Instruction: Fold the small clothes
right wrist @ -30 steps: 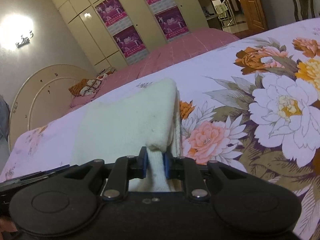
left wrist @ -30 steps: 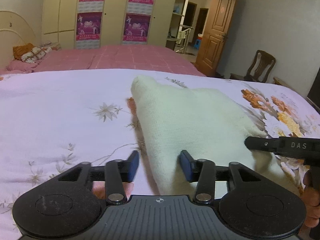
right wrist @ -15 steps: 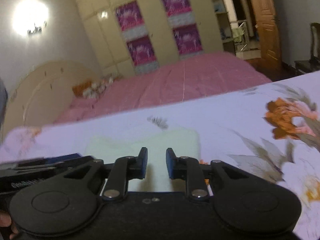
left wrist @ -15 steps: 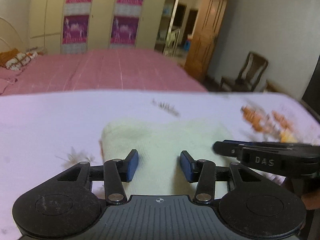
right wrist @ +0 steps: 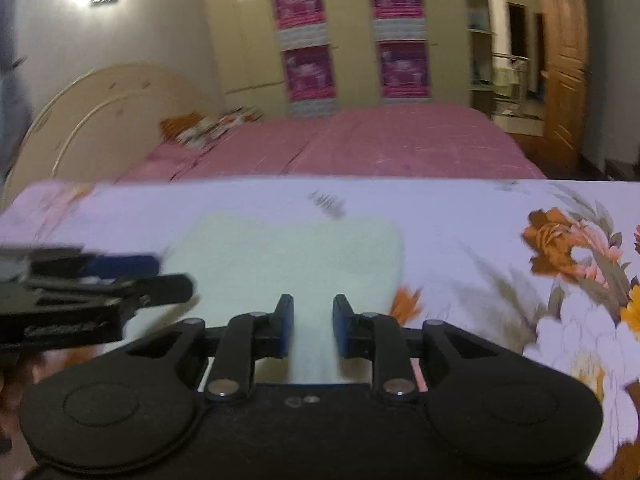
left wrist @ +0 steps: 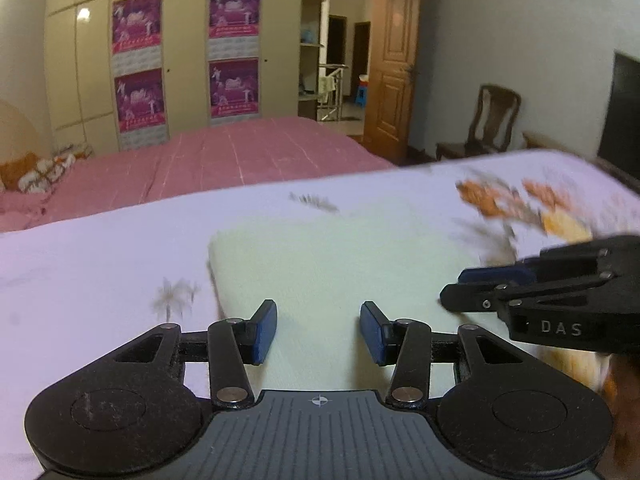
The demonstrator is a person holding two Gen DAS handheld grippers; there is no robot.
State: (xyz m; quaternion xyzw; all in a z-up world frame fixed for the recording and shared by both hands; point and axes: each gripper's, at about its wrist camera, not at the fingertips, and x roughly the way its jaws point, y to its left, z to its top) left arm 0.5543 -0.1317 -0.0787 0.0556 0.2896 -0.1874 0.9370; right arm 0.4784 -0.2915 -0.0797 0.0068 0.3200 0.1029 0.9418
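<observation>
A pale cream folded garment lies flat on the floral bedsheet; it also shows in the right wrist view. My left gripper is open and empty above the garment's near edge. My right gripper is open, its jaws a small gap apart, above the near edge, holding nothing. The right gripper shows at the right of the left wrist view, and the left gripper shows at the left of the right wrist view.
The lilac bedsheet has large orange and white flowers at the right. A pink-covered bed lies behind, then a wardrobe with posters. A wooden chair and open door stand at the right.
The right gripper has let go of the garment's edge and opened. Both grippers have risen and pulled back toward the near edge. The garment now lies flat.
</observation>
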